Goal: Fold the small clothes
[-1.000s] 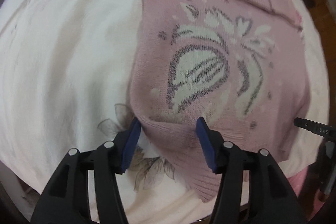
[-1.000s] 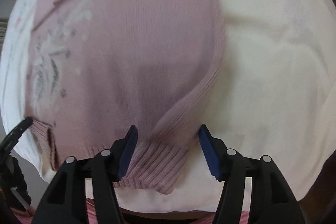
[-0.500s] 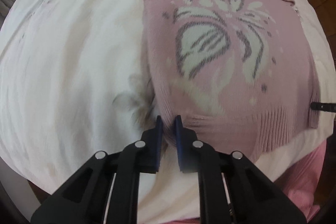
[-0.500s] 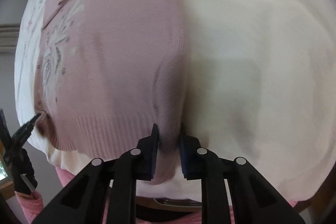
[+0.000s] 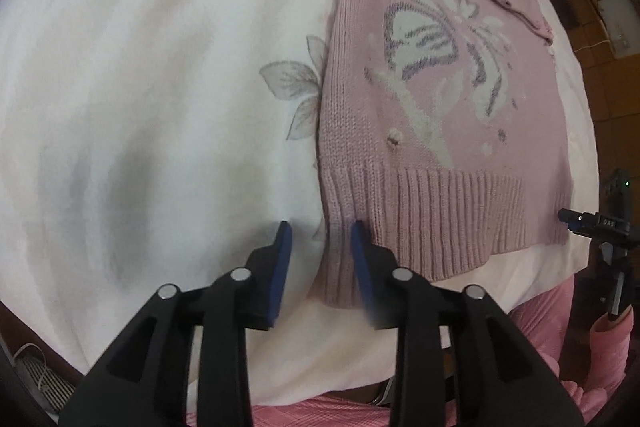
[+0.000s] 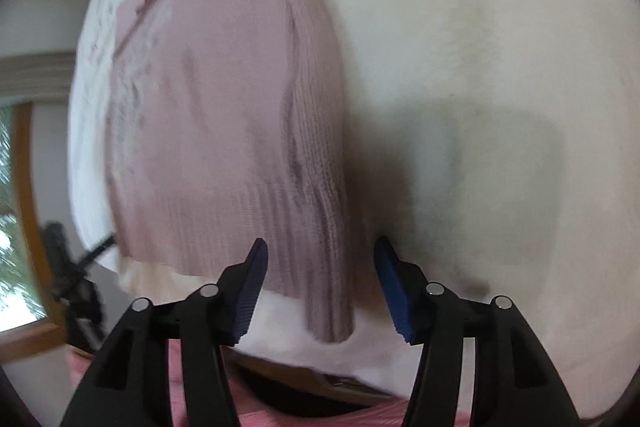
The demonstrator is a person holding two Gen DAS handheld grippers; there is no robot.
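Sweater [image 5: 436,115], pink knit with a pale bow pattern, lies flat on the white floral bedspread [image 5: 160,87], its ribbed hem [image 5: 432,215] on the near side towards me and its collar end at the far side. Its long axis runs from near to far, straight away from both tongs.

My left gripper [image 5: 320,243] is parted to a moderate gap and holds nothing; its right finger rests at the near left corner of the hem, and its left finger stands over bare bedding just beside the sweater's left edge. My right gripper [image 6: 318,259] is spread wider, also empty, straddling the near right corner, where the side edge bunches into a raised ridge between the blue pads [image 6: 394,287].

So each tong sits at its own hem corner, neither nearer than the other. I judge the next move to be a pinch at both corners and a carry towards the far end, folding along the short axis. The right view is blurred, so I cannot tell whether the pads touch the knit.
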